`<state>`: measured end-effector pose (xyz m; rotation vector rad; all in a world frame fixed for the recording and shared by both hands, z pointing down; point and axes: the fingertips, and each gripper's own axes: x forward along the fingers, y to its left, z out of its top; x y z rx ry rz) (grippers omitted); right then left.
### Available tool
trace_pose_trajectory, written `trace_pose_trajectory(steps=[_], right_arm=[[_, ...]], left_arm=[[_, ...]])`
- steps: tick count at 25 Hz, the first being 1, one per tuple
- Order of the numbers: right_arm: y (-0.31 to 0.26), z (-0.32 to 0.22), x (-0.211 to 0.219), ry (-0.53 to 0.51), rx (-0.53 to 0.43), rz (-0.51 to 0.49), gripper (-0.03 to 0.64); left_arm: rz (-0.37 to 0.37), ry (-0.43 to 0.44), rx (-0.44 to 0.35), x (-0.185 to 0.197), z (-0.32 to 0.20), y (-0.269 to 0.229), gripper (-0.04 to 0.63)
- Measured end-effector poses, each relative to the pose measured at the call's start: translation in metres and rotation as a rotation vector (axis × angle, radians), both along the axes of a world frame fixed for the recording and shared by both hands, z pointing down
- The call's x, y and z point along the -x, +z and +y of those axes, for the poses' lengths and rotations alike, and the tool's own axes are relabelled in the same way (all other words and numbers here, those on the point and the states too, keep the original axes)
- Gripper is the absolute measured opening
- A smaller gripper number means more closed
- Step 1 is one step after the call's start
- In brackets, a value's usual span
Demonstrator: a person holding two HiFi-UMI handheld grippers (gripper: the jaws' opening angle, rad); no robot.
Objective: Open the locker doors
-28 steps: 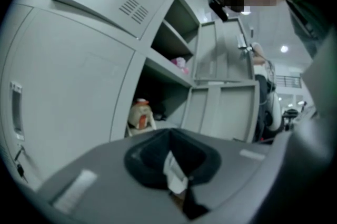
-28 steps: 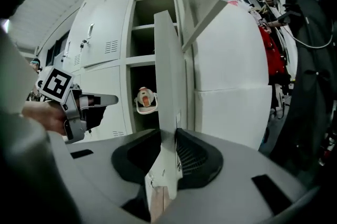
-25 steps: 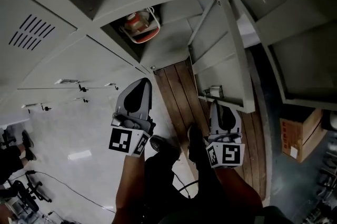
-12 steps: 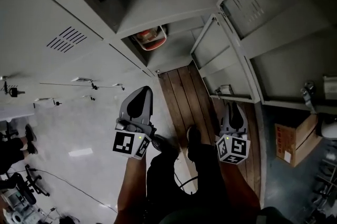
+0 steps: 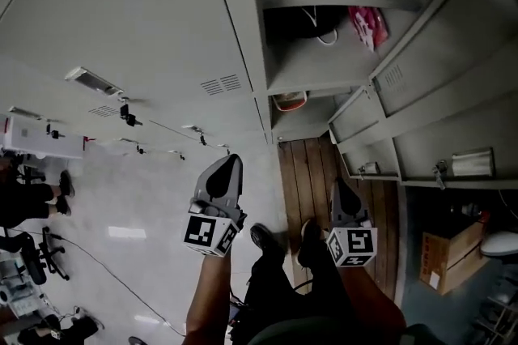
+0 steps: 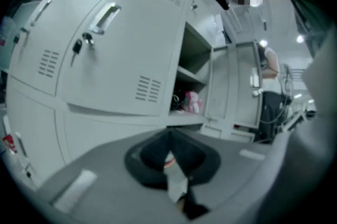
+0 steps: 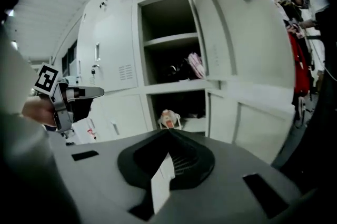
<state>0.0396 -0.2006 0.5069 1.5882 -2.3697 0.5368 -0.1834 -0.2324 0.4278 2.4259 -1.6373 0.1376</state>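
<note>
Now between doors: the person stands before the lockers with both tools lowered and holding nothing. The left gripper [image 5: 234, 161] has its jaws pressed together on nothing. The right gripper [image 5: 338, 184] has just been closing, and its jaws too meet with nothing between them.

In the middle column, 2 doors are already swung out to the right: the upper door [image 5: 453, 19] and the lower door [image 5: 380, 142]. They bare a shelf with a pink bundle [image 5: 366, 23] and, below it, a red-and-white item [image 5: 290, 101]. The closed door [image 6: 105, 60] in the column to the left is untouched, its handle [image 6: 105, 17] and hanging key [image 6: 79, 45] well apart from either gripper.

The next step looks to be that closed door. A gripper would have to rise, spread its jaws, take the handle and pull outward.

Against 1 second earlier, the right gripper, then just beside the lower door's latch, now hangs clear of it, and the head view has tipped upward to take in the upper shelf.
</note>
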Motion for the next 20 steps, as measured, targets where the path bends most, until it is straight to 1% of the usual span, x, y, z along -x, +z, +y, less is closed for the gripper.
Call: trace_pose_trajectory(steps=[1,2,3,4,5,6,8,10,12,16,20], right_arm=[[0.059,-0.020,-0.011,-0.048,-0.030,-0.034,0.005],[0.099,-0.040,-0.037,-0.097,-0.061,-0.042,0.005],[0.119,-0.058,-0.073,-0.142,-0.089,-0.026,0.005],[0.121,-0.071,-0.106,-0.183,-0.113,-0.003,0.005],[0.110,-0.080,-0.126,-0.219,-0.134,0.014,0.005],[0.093,-0.086,-0.130,-0.253,-0.154,0.019,0.005],[0.051,-0.089,-0.107,-0.316,-0.192,0.011,0.005],[0.014,-0.089,-0.069,-0.368,-0.227,-0.003,0.005],[-0.014,-0.088,-0.033,-0.408,-0.252,-0.021,0.005],[-0.054,-0.091,0.029,-0.477,-0.289,-0.043,0.005],[-0.079,-0.095,0.083,-0.528,-0.315,-0.040,0.005]], left_arm=[[-0.025,-0.038,-0.017,-0.016,-0.009,0.056,0.000],[-0.024,-0.077,-0.034,-0.045,-0.018,0.099,0.000],[0.001,-0.111,-0.049,-0.082,-0.027,0.127,0.000],[0.031,-0.141,-0.061,-0.115,-0.033,0.137,0.000],[0.055,-0.165,-0.073,-0.137,-0.036,0.135,0.000],[0.069,-0.186,-0.086,-0.144,-0.035,0.123,0.000],[0.083,-0.222,-0.122,-0.128,-0.029,0.092,0.000],[0.093,-0.254,-0.158,-0.100,-0.022,0.063,0.000],[0.088,-0.273,-0.175,-0.076,-0.015,0.046,0.000],[0.094,-0.298,-0.210,-0.043,-0.010,0.024,0.000],[0.090,-0.308,-0.234,-0.016,-0.008,0.008,0.000]])
